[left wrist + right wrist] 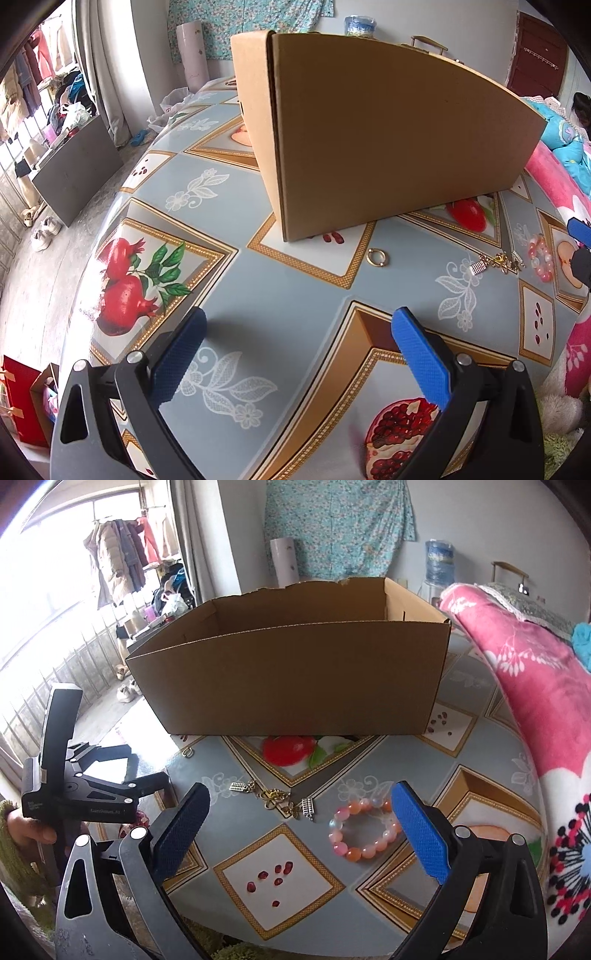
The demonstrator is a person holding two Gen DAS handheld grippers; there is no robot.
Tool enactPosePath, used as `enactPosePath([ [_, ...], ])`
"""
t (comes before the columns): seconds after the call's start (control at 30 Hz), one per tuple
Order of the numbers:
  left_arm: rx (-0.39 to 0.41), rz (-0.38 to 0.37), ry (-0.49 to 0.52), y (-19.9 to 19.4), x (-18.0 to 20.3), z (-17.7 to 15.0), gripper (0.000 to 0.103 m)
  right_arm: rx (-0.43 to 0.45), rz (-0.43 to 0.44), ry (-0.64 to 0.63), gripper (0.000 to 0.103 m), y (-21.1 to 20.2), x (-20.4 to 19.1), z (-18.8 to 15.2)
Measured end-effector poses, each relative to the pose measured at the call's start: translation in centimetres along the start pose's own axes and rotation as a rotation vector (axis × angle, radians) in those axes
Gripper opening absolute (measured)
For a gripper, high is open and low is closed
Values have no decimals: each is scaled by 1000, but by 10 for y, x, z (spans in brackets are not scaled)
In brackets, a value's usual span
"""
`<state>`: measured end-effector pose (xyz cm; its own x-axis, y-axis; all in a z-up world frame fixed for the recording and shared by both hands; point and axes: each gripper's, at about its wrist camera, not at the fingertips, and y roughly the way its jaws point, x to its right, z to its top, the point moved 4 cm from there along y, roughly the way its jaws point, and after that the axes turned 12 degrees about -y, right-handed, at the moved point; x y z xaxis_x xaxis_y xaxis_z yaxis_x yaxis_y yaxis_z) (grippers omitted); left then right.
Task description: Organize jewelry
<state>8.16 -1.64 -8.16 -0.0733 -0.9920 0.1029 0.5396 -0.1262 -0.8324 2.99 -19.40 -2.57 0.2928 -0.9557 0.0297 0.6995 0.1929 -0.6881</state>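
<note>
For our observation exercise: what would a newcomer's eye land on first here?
The big open cardboard box at the table's middle dominates. Before it, on the pomegranate-print tablecloth, lie a pink bead bracelet, tangled gold charms and a gold ring; both hand-held grippers are open.

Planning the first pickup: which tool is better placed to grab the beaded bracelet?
Right. The right tool is open with the bracelet just ahead beside its right finger; the left tool faces bare tablecloth, bracelet far to its right.
</note>
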Motion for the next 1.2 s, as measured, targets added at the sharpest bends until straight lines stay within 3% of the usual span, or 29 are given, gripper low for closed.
enactPosePath([
  [0.2,-30,15,-12,2,0,3,99,18,22,-35,95,-3,1,-4],
  [0.57,-45,16,-5,3,-1,7,99,-12,46,57,94,-1,22,-13],
  [0.67,-15,19,40,0,6,9,97,-12,35,83,94,-2,24,-12],
  [0.77,48,-39,99,-10,21,13,96,-11,4,106,91,-1,25,-10],
  [0.9,91,-109,188,-11,39,20,83,-25,-33,135,85,2,27,-7],
  [0.97,91,-136,215,-8,41,23,66,-34,-51,145,84,4,29,-5],
  [1.07,57,-195,231,2,44,26,49,-52,-91,149,83,7,31,-5],
  [1.2,33,-231,282,7,47,28,37,-64,-118,170,82,9,34,-7],
])
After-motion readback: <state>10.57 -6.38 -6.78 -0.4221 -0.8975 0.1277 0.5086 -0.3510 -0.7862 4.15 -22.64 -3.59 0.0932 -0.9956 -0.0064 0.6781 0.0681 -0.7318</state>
